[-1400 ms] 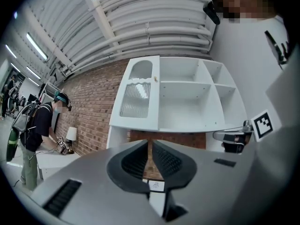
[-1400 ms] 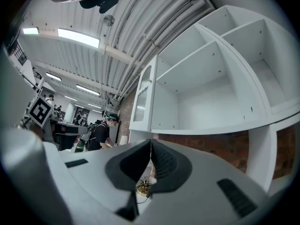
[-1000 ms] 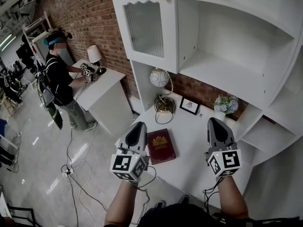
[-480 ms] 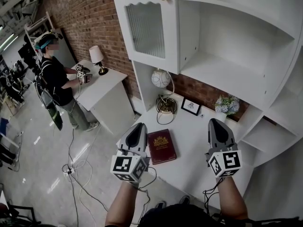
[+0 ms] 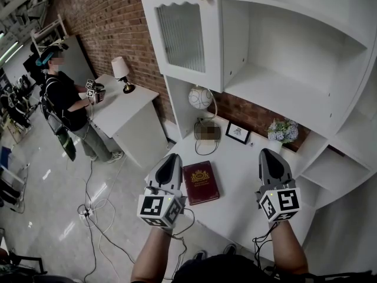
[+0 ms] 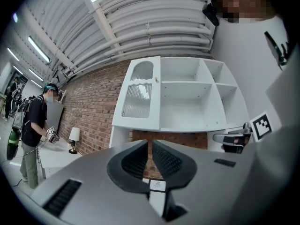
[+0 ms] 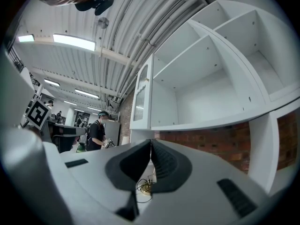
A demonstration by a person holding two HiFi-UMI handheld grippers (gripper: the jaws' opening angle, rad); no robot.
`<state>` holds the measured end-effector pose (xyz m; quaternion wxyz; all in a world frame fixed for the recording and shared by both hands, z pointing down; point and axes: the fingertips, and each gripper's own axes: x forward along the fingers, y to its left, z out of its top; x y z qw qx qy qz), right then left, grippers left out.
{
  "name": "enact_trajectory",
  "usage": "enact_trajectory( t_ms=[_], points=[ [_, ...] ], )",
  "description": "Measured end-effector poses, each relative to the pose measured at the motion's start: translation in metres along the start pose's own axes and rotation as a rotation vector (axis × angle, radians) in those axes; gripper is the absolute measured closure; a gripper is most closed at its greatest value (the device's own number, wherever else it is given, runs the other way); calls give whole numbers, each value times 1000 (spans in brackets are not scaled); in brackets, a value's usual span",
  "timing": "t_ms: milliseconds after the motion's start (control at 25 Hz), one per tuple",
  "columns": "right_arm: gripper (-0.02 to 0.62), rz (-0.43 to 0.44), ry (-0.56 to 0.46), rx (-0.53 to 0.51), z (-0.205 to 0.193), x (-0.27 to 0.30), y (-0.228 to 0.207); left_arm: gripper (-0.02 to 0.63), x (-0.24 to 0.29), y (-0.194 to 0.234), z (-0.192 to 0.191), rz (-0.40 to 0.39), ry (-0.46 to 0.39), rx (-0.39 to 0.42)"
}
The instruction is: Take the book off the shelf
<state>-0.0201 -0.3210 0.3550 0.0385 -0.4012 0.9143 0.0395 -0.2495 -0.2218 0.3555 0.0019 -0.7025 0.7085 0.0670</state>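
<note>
Book (image 5: pixel 200 182) lies flat on the table (image 5: pixel 241 170), already off the shelf (image 5: pixel 283 81); left claw (image 5: pixel 172 158) just left of the book, right claw (image 5: pixel 268 153) well right of it, both clenched empty; neither has moved; task looks finished.

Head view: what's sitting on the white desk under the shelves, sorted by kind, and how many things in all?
book: 1
framed picture: 1
vase of flowers: 1
globe lamp: 1
Total: 4
</note>
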Motion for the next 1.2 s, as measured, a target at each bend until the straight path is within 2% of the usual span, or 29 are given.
enact_trajectory(
  t_ms=[1200],
  points=[
    [595,32,10,26,-8,0,-17,574,6,-15,-7,18,19,20]
  ],
)
